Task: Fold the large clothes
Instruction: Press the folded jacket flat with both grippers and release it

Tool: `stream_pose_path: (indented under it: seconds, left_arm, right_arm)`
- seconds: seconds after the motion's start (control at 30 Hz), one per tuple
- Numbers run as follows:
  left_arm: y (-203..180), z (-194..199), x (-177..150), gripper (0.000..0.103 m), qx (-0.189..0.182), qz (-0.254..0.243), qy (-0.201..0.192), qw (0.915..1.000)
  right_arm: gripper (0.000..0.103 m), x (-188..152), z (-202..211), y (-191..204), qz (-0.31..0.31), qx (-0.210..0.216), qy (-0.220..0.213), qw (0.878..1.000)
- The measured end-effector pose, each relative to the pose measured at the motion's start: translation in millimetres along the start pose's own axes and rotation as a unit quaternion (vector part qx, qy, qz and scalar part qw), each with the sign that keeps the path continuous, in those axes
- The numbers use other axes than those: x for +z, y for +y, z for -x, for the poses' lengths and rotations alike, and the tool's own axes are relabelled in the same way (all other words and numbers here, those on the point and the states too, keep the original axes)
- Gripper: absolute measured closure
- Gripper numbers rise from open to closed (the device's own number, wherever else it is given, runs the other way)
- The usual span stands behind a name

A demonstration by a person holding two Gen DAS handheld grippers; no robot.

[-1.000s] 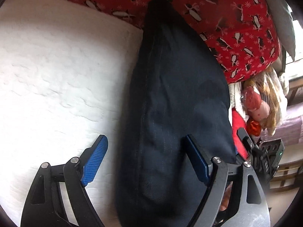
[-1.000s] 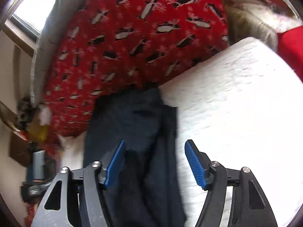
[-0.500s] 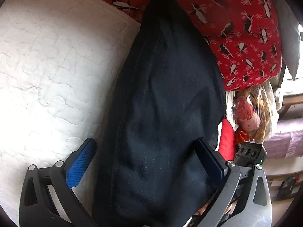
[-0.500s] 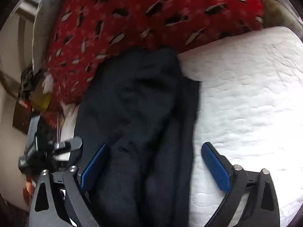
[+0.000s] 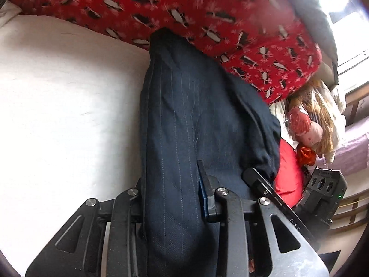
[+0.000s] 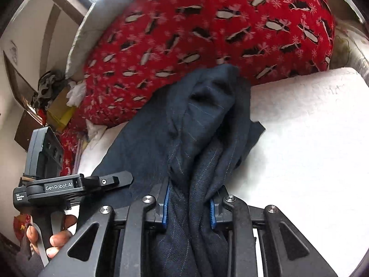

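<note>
A: Where, and pointing which way?

B: Dark navy pinstriped garment, lying lengthwise on the white quilted bed, long axis running away from both cameras, far end touching the red penguin-print blanket.

A: Grips?

B: Left hand-held gripper clamped on the near end; right hand-held gripper pinching a bunched fold of the same cloth.
</note>
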State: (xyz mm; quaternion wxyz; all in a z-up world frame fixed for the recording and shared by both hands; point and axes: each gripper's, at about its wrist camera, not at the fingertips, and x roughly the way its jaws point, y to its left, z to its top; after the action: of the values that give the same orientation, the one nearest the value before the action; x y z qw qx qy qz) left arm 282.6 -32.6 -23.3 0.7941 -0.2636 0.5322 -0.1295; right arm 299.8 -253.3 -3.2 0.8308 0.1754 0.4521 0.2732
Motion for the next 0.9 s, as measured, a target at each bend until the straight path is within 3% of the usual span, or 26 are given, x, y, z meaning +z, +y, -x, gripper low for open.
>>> stream_pose_path:
  seconds: [0.2, 0.4, 0.5, 0.57, 0.63, 0.7, 0.9]
  left_arm:
    - [40, 58, -40, 0.076, 0.043, -0.003, -0.026, 0.9987]
    - [85, 81, -84, 0.076, 0.069, 0.008, -0.027, 0.9972]
    - [106, 69, -105, 0.064, 0.085, 0.017, -0.006, 0.9963]
    - [109, 67, -112, 0.058, 0.093, 0.012, -0.014, 0.9955]
    - [102, 70, -115, 0.057, 0.103, -0.007, -0.023, 0.9943]
    - [98, 73, -118, 0.057, 0.113, -0.021, -0.028, 0.993]
    - [93, 71, -119, 0.057, 0.127, -0.031, -0.036, 0.9908]
  right_arm:
    - [0.078, -43, 4, 53, -0.002, 0.031, 0.014, 0.999]
    - [0.078, -86, -16, 92, -0.006, 0.054, 0.035, 0.998]
    - [0.074, -110, -32, 91, -0.025, 0.034, 0.051, 0.998]
    - [0.061, -121, -42, 81, -0.042, 0.009, 0.055, 0.998]
    - [0.054, -126, -42, 69, -0.077, 0.005, 0.057, 0.995]
    - [0.054, -125, -38, 68, -0.091, 0.005, 0.055, 0.994]
    - [0.051, -110, -15, 76, -0.081, -0.033, 0.041, 0.995]
